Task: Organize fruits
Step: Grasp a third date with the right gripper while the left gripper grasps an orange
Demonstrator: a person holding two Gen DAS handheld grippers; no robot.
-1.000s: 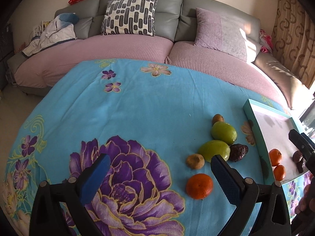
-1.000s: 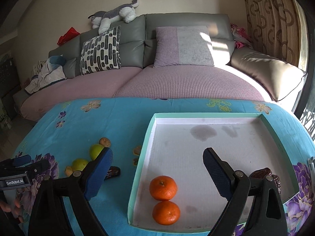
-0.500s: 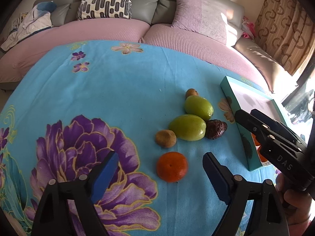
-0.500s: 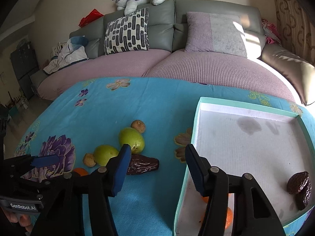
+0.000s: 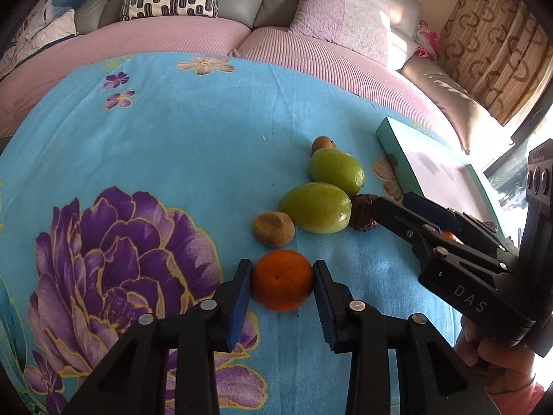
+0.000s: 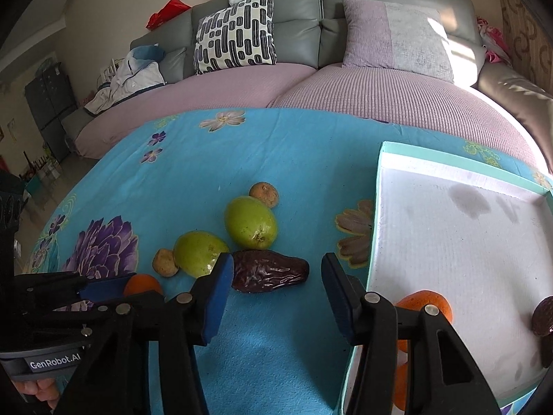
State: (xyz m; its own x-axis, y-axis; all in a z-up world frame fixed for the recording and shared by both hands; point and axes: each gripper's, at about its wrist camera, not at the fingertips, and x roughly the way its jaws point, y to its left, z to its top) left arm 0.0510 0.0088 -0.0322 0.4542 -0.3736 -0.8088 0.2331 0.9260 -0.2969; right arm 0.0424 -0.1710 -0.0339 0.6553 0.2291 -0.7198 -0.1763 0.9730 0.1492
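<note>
Left gripper (image 5: 281,285) fingers pinched tangerine (image 5: 282,280); right gripper (image 6: 274,283) open, empty, date (image 6: 269,271) crosswise just ahead.

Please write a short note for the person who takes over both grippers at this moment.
Left gripper: shut on the round orange tangerine, not lifted off the blue flowered cloth.
Right gripper: open around the wrinkled dark brown date.
Done: two tangerines and dark dates lie in the white teal-rimmed tray.
Left: two green fruits, two small brown fruits, this tangerine, this date.
</note>
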